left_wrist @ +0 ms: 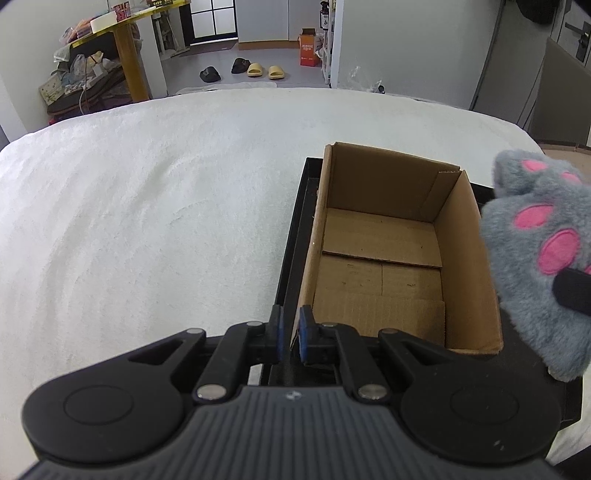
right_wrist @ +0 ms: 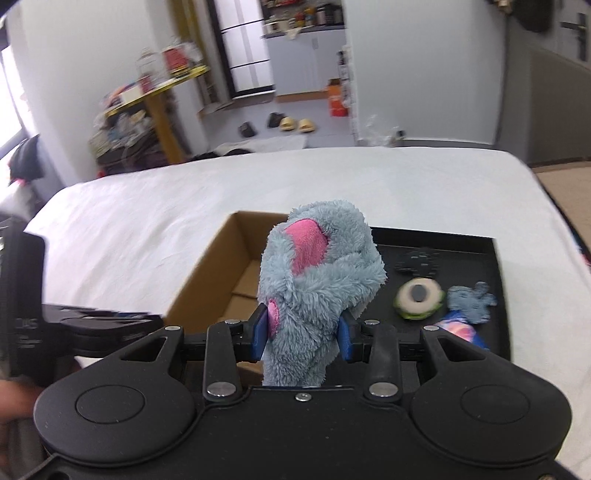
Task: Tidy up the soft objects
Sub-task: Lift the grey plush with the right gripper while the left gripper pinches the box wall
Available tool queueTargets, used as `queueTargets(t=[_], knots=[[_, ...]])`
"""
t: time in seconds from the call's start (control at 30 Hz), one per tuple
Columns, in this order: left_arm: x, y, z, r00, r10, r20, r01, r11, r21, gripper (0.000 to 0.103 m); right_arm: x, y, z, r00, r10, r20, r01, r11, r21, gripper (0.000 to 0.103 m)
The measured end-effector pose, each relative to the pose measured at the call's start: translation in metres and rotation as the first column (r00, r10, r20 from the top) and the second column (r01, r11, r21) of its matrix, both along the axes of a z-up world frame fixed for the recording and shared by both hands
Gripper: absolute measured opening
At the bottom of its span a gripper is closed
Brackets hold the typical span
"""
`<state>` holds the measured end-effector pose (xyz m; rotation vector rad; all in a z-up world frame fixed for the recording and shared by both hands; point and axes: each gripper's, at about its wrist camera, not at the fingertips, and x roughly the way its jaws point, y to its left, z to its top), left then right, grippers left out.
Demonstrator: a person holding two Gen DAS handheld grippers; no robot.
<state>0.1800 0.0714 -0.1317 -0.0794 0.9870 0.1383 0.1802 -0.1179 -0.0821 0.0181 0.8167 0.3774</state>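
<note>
- Orange carton [left_wrist: 309, 48] on the floor by the far wall: print on its front face, too small to read.
- Boxes on the yellow table [left_wrist: 122, 22]: red and dark lettering, not legible.
- Black device [right_wrist: 26, 332] at the left edge of the right wrist view: pale lettering, blurred, unreadable.

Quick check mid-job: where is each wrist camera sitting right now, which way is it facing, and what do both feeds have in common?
Left wrist: sits behind the left tongs, looking down over the cardboard box in the black tray; tongs shut on the box's near wall.
Right wrist: sits behind the right tongs, shut on the grey plush paw, facing box and tray; a blurred hand shows at left.
Shared: box, tray, paw, white bed cover, slippers.
</note>
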Motion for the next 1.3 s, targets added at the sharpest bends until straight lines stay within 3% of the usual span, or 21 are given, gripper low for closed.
queueTargets(t=[0.33,0.47,0.8,0.93,1.3], knots=[[0.005,0.007,-0.004,1.000,0.026,0.009,-0.026,0.999,-0.032,0.005,0.018,0.040,-0.006,0.985,0.163,-0.048,-0.167,0.981,-0.103,0.037],[0.007,0.013,-0.010,1.000,0.015,-0.018,-0.016,0.995,-0.098,0.006,0.022,0.050,-0.013,0.972,0.221,-0.080,-0.229,0.965,-0.127,0.037],[0.010,0.014,-0.011,0.999,0.020,-0.031,-0.023,0.994,-0.110,0.006,0.036,0.071,-0.032,0.920,0.370,-0.132,-0.389,0.905,-0.170,0.037],[0.011,0.015,-0.013,0.999,0.025,-0.038,-0.029,0.993,-0.117,0.006,0.043,0.075,-0.038,0.895,0.417,-0.157,-0.440,0.884,-0.160,0.037],[0.015,0.018,-0.016,0.997,0.056,-0.049,-0.062,0.992,-0.114,0.010,0.061,0.074,-0.063,0.867,0.437,-0.238,-0.462,0.885,-0.058,0.042]])
